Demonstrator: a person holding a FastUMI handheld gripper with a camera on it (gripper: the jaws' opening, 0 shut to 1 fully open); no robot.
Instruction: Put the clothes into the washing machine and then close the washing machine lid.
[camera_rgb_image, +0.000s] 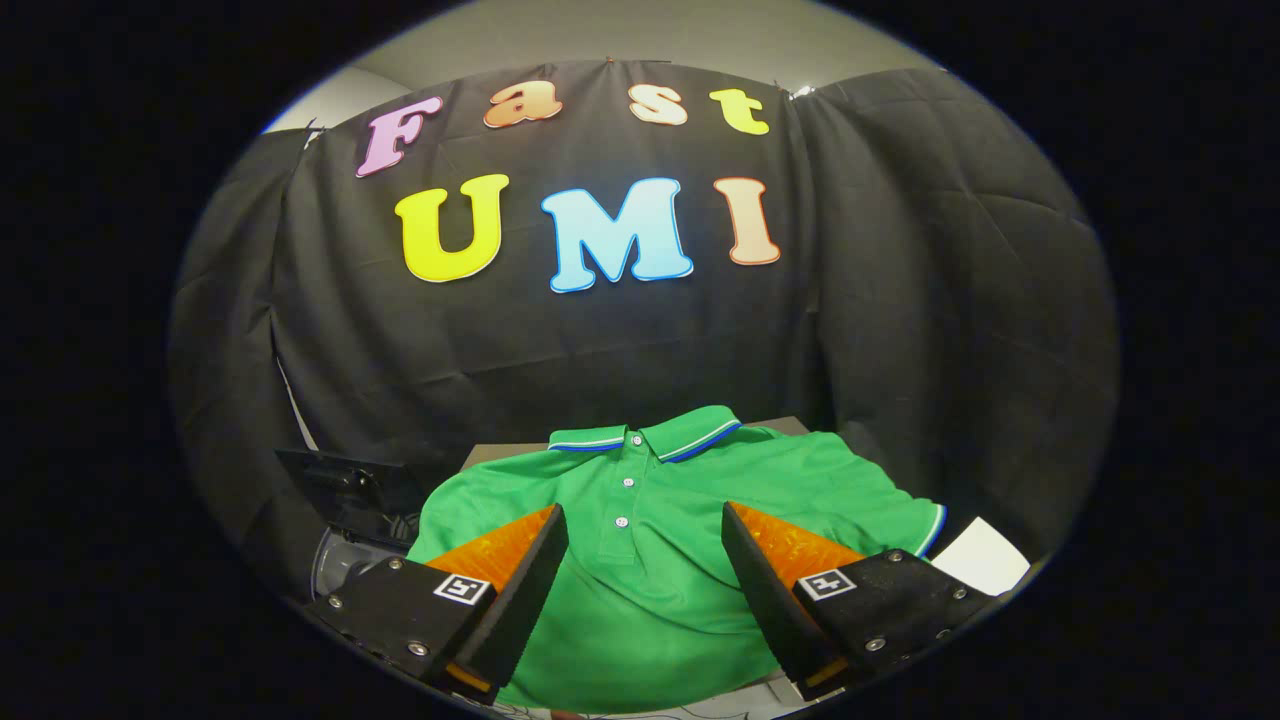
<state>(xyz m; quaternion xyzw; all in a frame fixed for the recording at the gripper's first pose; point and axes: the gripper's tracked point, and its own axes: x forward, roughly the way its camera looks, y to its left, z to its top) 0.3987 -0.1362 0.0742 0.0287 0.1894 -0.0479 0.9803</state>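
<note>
The hand-held gripper (645, 540) was wide open, its two fingers spread well apart with nothing held between them. Both fingers hung over a green polo shirt (650, 580); whether the fingertips touched the fabric could not be told from this angle.

The shirt lay flat and spread out on the bench (500, 455), front side up. Its body ran between and beneath the fingers, and its collar (645, 437) sat beyond them, pointing away from the gripper. The collar carried a white and blue stripe along its edge. A button placket (623, 500) with small pale buttons ran down from the collar into the gap between the fingers, slightly nearer the left finger. The right sleeve cuff (935, 527) showed the same white and blue trim, just beyond the right finger.

A white sheet-like object (985, 557) lay next to that cuff, farther out to the right of the right finger; what it was could not be told.

To the left of the left finger, and lower than the bench top, sat a dark machine with a raised dark lid (345, 480) and a grey rounded rim (345, 565) under it, partly hidden by the finger. A black cloth wall (900, 300) stood behind the bench.
</note>
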